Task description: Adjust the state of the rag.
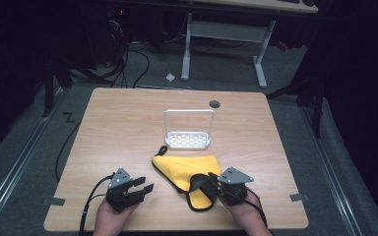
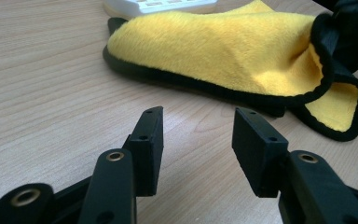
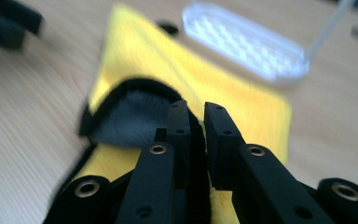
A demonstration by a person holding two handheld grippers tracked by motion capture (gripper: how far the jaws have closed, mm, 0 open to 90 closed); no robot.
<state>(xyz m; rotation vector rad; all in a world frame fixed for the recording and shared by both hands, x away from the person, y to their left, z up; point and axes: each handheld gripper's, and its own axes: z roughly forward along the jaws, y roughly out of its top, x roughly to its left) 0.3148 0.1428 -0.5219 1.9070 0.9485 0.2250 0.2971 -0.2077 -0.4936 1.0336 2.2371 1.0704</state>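
So the yellow cloth (image 1: 187, 169) with the black trim is lying near the person's edge of the table (image 1: 123, 123), just in front of that little white rack (image 1: 189, 132), folded into a rough triangle. Its near right corner is flipped up so you can see the grey underside. The right gripper (image 1: 210, 184) has that corner: jaws nearly together with the black hem pinched between the pads (image 3: 179, 135), at least that's how it looks, the close-up from that gripper is pretty blurry. The left gripper (image 1: 145, 186) is just beside the cloth's left edge, over bare wood, jaws spread fairly wide with nothing in them.

What I'd worry about: the grip is only on the hem, right at the tips. Pull sideways too quick and the trim could slide out and the fold flops back. Also nothing's pinning the rest down, so the whole cloth might drag along, maybe bump the rack, unless the left one gets a hold first.
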